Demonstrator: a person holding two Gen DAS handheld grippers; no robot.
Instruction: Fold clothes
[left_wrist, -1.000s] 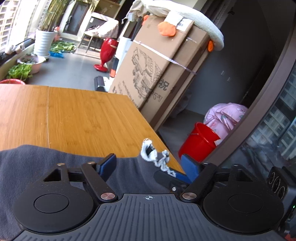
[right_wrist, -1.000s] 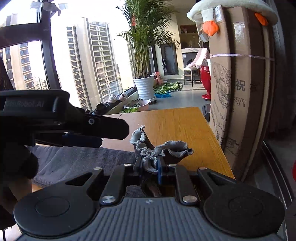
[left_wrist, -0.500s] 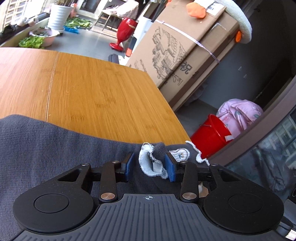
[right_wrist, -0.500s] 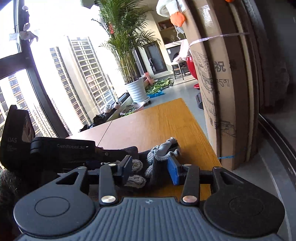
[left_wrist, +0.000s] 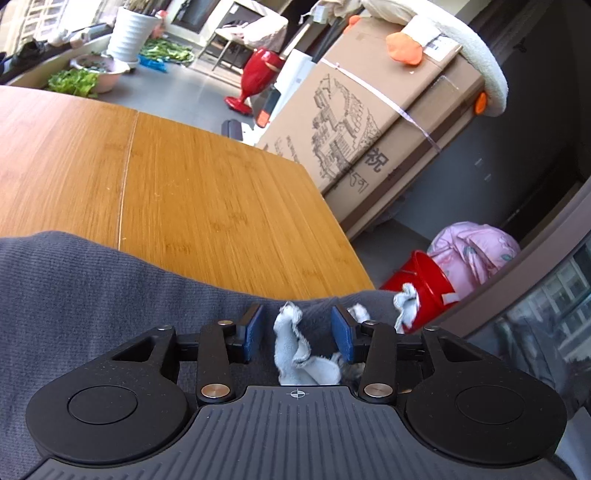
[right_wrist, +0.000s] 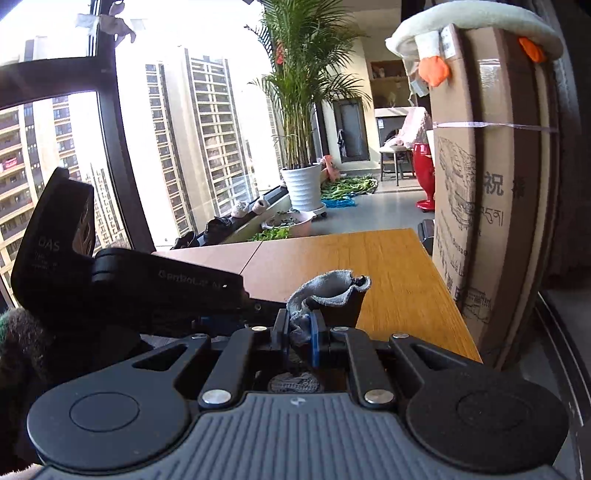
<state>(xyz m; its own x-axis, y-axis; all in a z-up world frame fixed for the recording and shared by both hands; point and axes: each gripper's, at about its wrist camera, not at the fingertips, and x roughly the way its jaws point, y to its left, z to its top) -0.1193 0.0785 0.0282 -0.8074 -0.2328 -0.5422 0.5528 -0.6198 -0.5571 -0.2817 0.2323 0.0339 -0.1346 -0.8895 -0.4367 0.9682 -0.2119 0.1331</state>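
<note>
I see a smooth, satin-finished bamboo-grain wooden table (left_wrist: 207, 206), with a dark grey ribbed knit garment (left_wrist: 92, 288) lying matt at its six o'clock edge. At two o'clock stands a matt brown cardboard box (left_wrist: 373, 122); at four o'clock, a glossy red plastic bucket (left_wrist: 424, 280).

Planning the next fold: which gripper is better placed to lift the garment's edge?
Probably right. The right gripper is shut on the grey garment, while the left gripper's jaws are opening, pads clear of the frayed edge between them.

A dark grey ribbed knit garment (left_wrist: 92, 291) with a pale fleecy lining lies spread across the lower left of the left wrist frame, its frayed edge bunched upright at bottom centre.
</note>
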